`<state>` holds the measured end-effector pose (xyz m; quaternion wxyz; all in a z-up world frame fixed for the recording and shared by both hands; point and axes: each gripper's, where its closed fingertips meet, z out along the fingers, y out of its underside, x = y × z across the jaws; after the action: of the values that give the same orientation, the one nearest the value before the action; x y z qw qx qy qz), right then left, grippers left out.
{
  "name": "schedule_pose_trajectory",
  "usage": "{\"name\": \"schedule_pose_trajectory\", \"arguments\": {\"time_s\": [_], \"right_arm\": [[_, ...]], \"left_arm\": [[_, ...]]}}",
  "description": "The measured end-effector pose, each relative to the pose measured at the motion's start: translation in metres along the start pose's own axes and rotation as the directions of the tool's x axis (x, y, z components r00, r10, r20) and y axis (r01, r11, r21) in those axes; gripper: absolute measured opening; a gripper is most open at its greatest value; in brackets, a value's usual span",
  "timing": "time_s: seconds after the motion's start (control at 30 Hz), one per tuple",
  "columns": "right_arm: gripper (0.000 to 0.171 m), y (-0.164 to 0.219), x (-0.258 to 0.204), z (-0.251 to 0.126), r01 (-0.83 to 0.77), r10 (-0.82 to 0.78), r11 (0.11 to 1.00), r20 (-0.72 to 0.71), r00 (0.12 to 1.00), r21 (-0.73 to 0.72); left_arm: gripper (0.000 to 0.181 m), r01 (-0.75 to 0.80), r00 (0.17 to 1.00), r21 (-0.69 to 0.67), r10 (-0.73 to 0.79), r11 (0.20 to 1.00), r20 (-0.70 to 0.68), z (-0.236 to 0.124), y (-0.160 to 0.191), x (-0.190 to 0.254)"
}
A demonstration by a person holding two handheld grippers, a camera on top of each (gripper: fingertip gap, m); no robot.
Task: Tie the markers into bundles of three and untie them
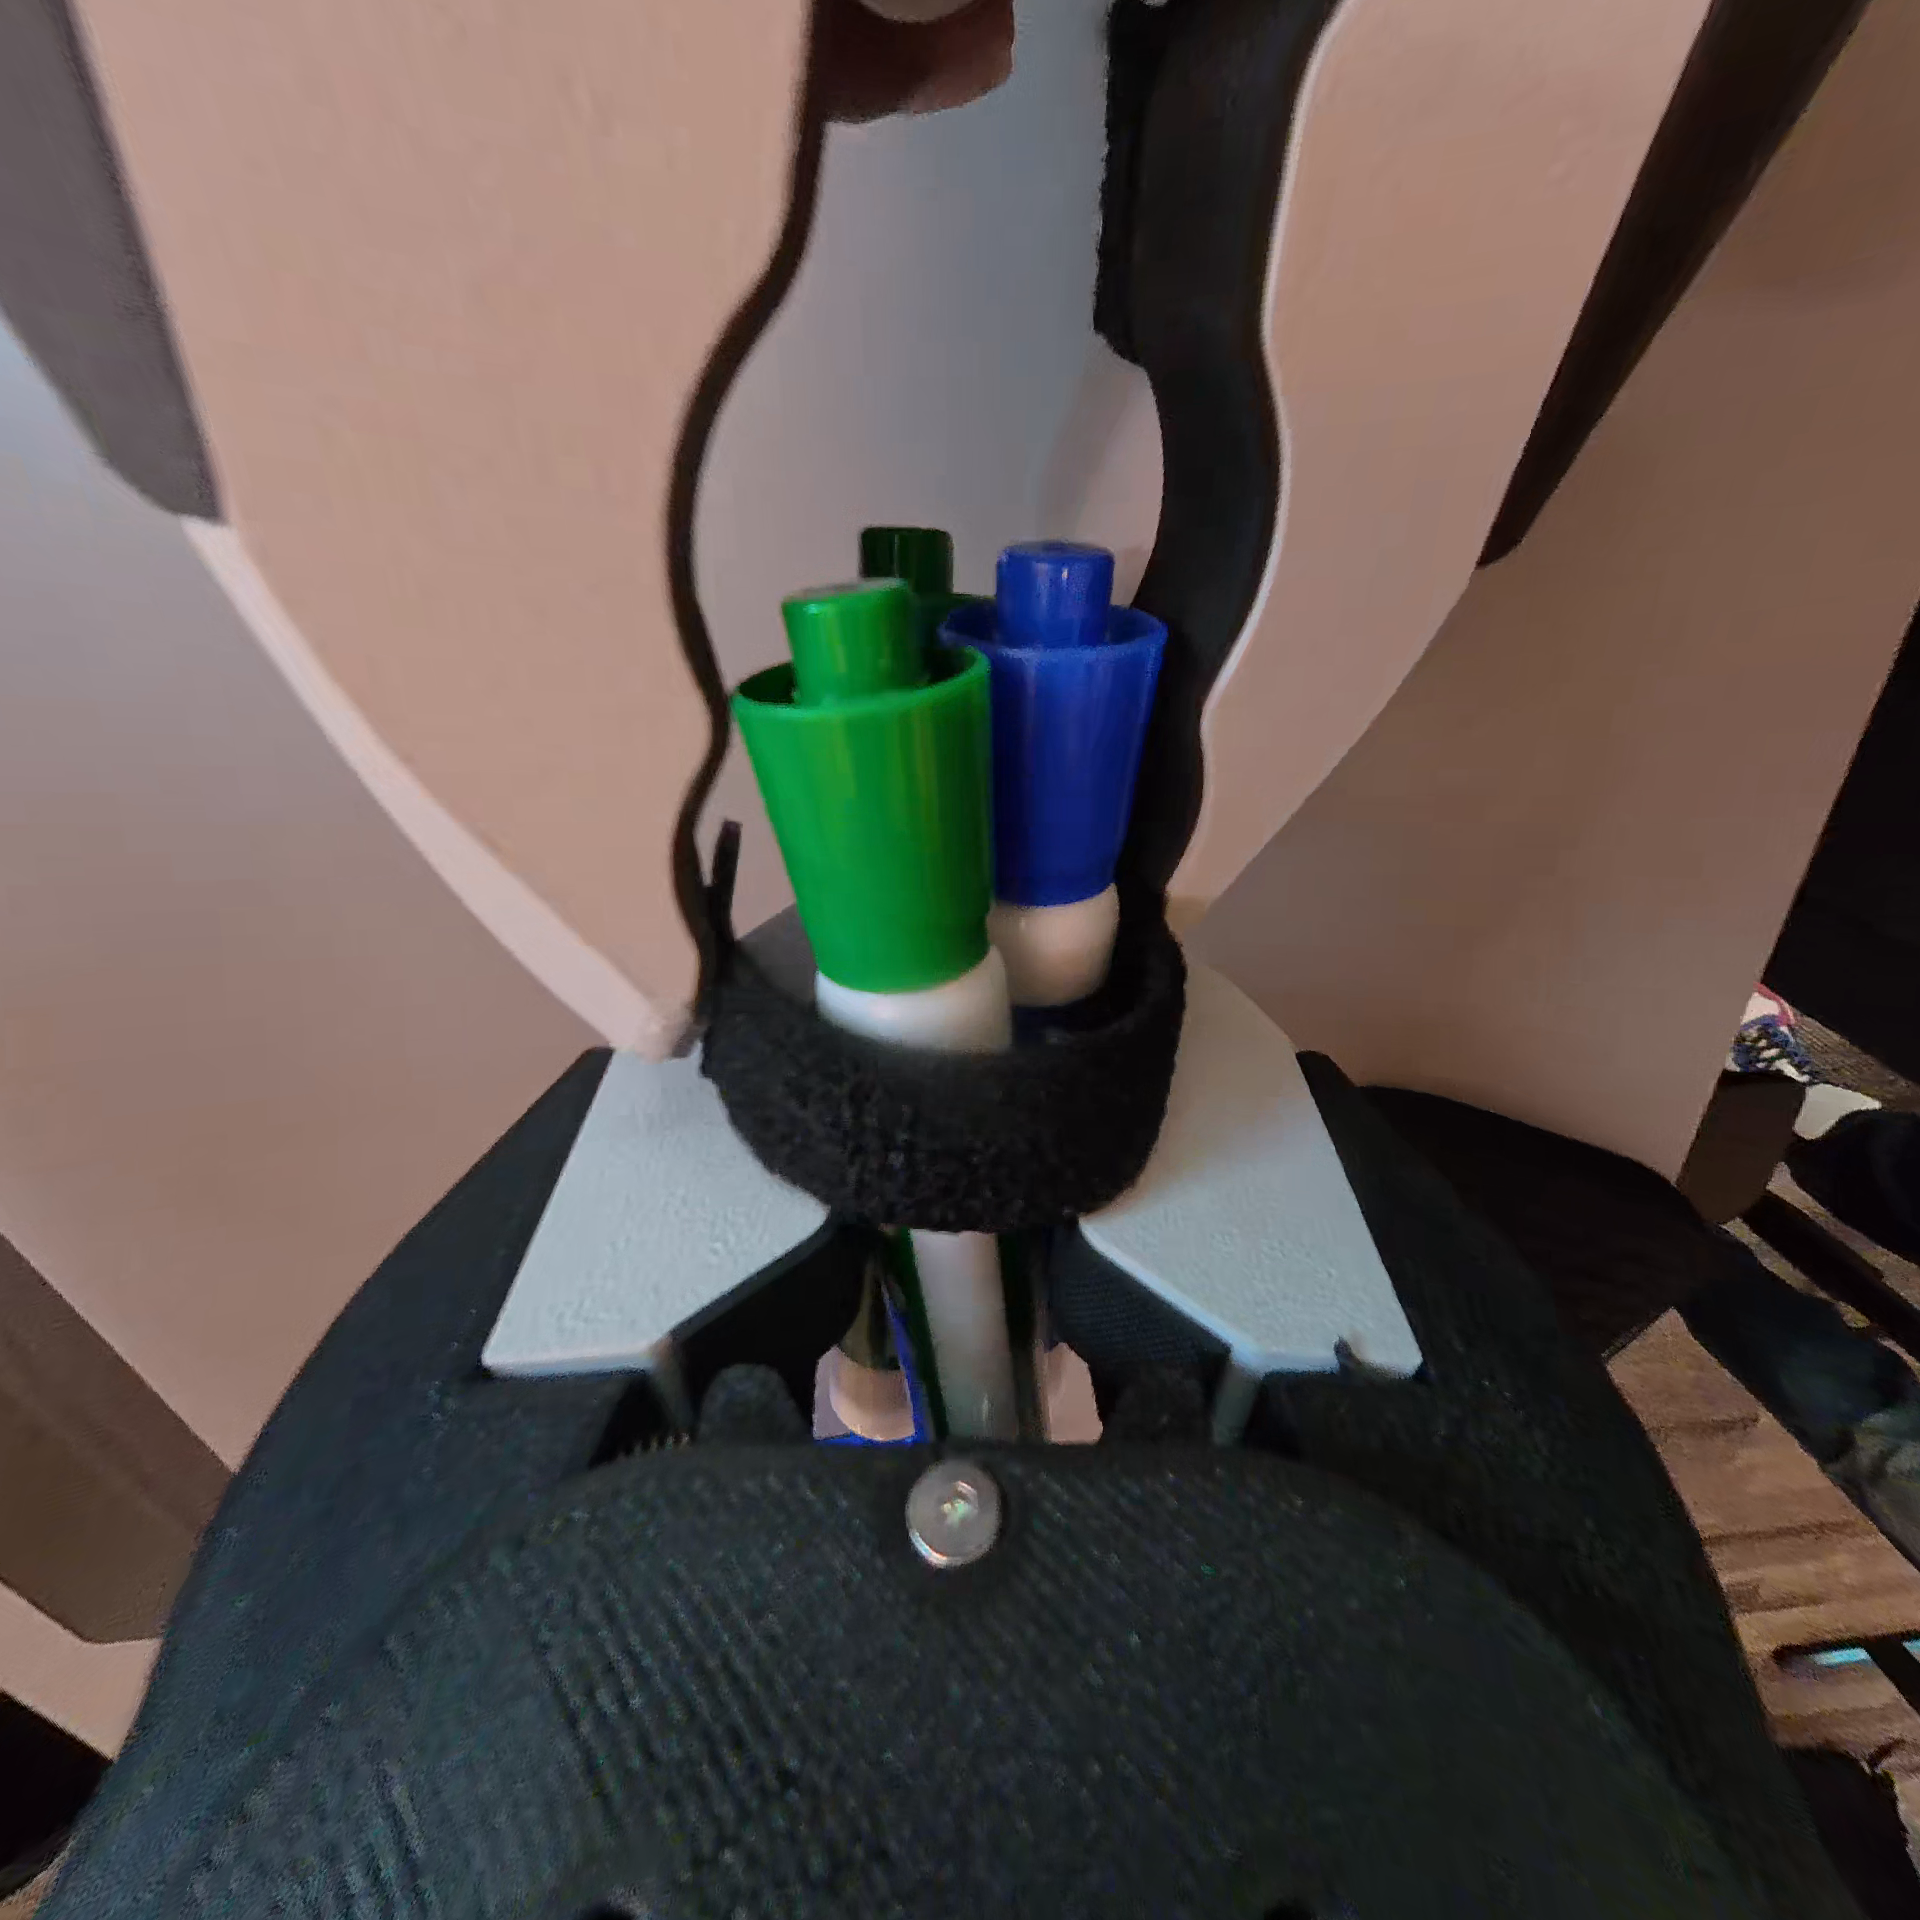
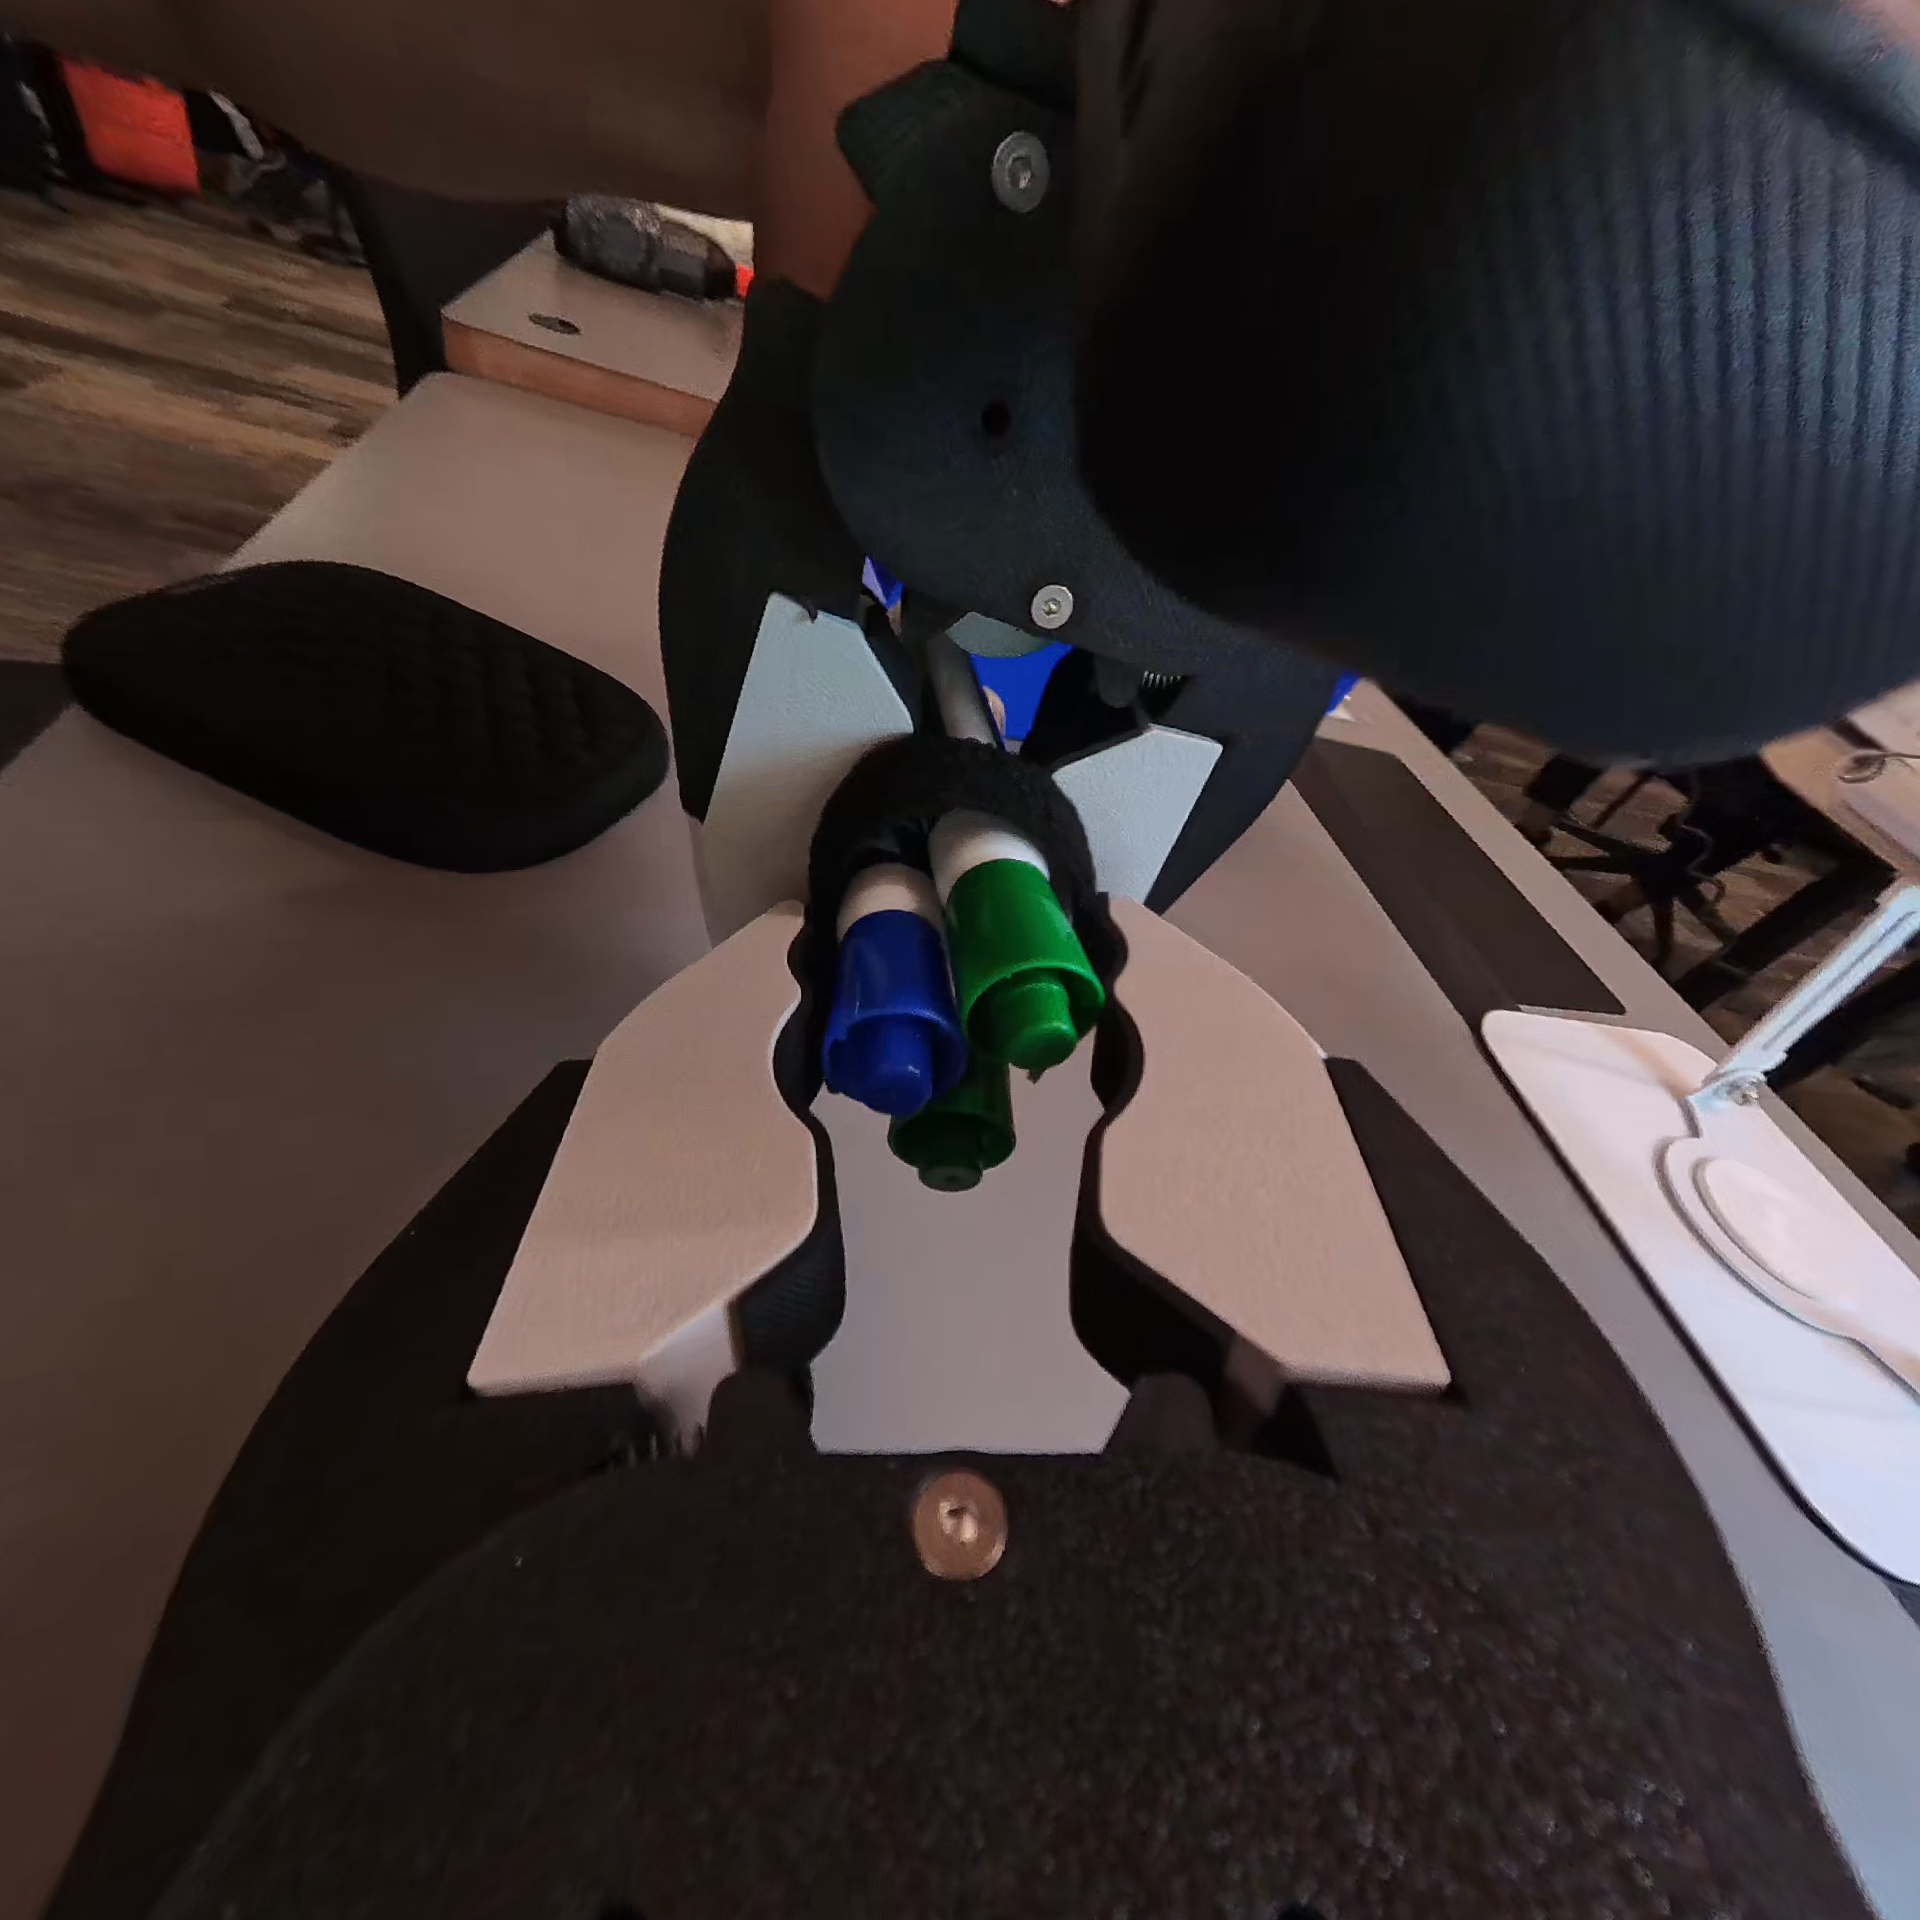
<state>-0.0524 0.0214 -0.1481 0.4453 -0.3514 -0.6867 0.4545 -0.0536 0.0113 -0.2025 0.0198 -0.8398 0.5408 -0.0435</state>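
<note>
— What is the biggest thing here?
— The grey table (image 2: 312,1039). A black oval pad (image 2: 364,717) shows at its left side and a white flat base (image 2: 1714,1247) lies at its right edge.

— And the grippers?
— They face each other above the table. The left gripper (image 1: 966,1039) is clenched on the markers (image 1: 935,831); its two grey fingers (image 1: 644,1195) press the white barrels from both sides. The right gripper (image 2: 956,935) is released. Its jaws stand apart, one on each side of the caps, and I see a gap between them and the caps.

— So where are the markers?
— In the air, in the left gripper, with the caps pointing into the right one. There are three of them, packed together.

— Are they tied?
— Yes. A black fuzzy strap (image 1: 935,1132) goes around the barrels, just below the caps.

— Which colours?
— One green cap (image 1: 873,831) and one blue cap (image 1: 1070,748) are side by side. A second green cap (image 1: 909,556) is behind them.
</note>
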Motion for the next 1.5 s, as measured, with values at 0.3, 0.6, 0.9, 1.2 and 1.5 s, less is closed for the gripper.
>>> {"name": "schedule_pose_trajectory", "arguments": {"time_s": [0.3,0.6,0.9,1.2,1.5], "right_arm": [[0.038,-0.007,-0.005,-0.005,-0.051,0.050,0.997,0.021,0.999,0.058],[0.029,-0.007,-0.001,-0.004,-0.091,0.094,0.990,-0.021,0.995,0.110],[0.017,-0.007,-0.003,-0.006,-0.132,0.135,0.979,-0.010,0.991,0.154],[0.013,-0.007,-0.005,-0.004,-0.351,0.350,0.922,0.038,0.936,0.160],[0.004,0.006,0.000,0.003,-0.648,0.649,0.747,0.053,0.759,0.148]], "left_arm": [[0.041,-0.018,1.000,0.057,0.020,0.998,-0.024,-0.010,-0.005,0.005],[0.042,-0.007,0.999,0.089,0.011,0.996,-0.047,-0.016,-0.005,0.007],[0.041,0.002,0.993,0.135,0.014,0.991,-0.121,-0.023,-0.011,0.018],[0.041,0.027,0.983,0.168,0.004,0.985,-0.181,-0.025,-0.011,0.022],[0.041,0.047,0.992,0.186,-0.024,0.981,-0.123,-0.018,-0.005,0.015]]}}
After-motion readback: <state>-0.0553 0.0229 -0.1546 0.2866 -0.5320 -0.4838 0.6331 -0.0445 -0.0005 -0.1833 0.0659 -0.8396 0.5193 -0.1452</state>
